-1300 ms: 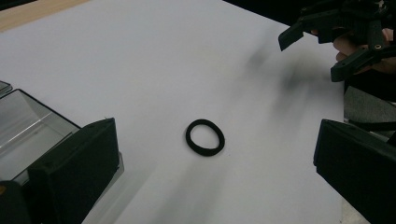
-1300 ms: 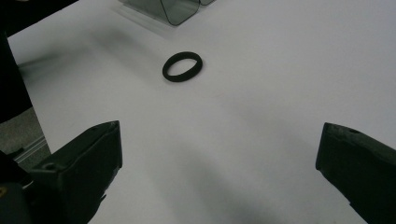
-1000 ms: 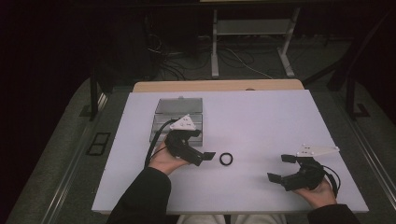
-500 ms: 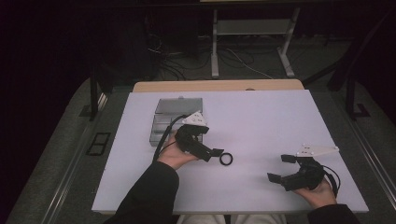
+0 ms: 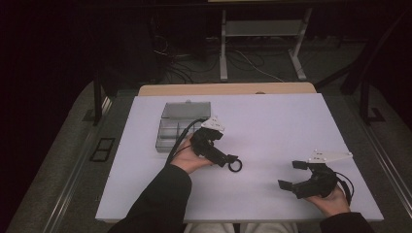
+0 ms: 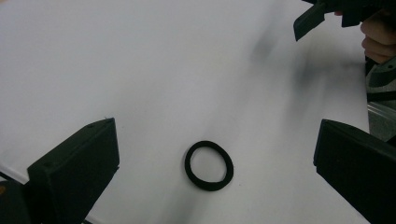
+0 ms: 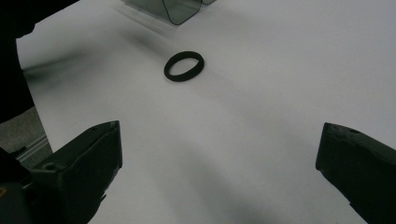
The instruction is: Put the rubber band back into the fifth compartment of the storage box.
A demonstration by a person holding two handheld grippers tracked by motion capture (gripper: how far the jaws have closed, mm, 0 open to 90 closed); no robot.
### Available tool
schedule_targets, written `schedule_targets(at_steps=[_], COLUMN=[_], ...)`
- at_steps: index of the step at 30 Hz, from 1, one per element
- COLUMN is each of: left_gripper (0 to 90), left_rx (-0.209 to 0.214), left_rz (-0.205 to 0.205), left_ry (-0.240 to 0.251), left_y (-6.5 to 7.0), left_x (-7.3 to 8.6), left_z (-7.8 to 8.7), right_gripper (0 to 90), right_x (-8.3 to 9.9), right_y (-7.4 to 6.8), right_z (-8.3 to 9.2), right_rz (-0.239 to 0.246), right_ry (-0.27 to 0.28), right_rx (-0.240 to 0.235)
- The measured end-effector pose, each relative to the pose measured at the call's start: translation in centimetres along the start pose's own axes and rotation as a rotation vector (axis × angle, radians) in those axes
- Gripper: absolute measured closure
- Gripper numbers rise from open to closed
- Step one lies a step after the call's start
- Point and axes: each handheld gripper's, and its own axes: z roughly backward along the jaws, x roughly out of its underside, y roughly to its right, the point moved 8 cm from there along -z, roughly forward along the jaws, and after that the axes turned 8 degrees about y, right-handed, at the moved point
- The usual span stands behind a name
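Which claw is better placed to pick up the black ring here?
Left. The left claw is open with the small black rubber ring lying flat between its jaws. The right claw, also open, sits well apart near the white table's front edge.

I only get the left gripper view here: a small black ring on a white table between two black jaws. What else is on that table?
Observer: From the high view, a clear compartment box sits on the table behind the left gripper.
Operator: Is the ring inside that box?
Observer: No, the black ring lies flat on the bare table, apart from the box.
Operator: What's the dark thing at my top right corner?
Observer: That's the right gripper, held low at the table's near right, jaws wide apart. In its own view the ring lies well ahead of it.
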Motion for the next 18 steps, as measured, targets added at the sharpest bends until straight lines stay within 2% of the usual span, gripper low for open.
schedule_targets(at_steps=[6,15,18], left_gripper=[0.0,0.0,0.0], left_rx=[0.001,-0.004,-0.003], left_rz=[0.015,0.014,0.021], left_ry=[-0.023,-0.081,-0.086], left_y=[-0.6,-1.4,-1.5], left_x=[0.6,1.6,1.8], left_z=[-0.9,-2.0,-2.3], right_gripper=[0.1,0.1,0.1], right_x=[0.0,0.0,0.0], right_y=[0.0,0.0,0.0], right_z=[0.0,0.0,0.0], right_rz=[-0.001,0.003,0.004], right_ry=[0.000,0.004,0.005], right_rx=[-0.001,0.000,-0.001])
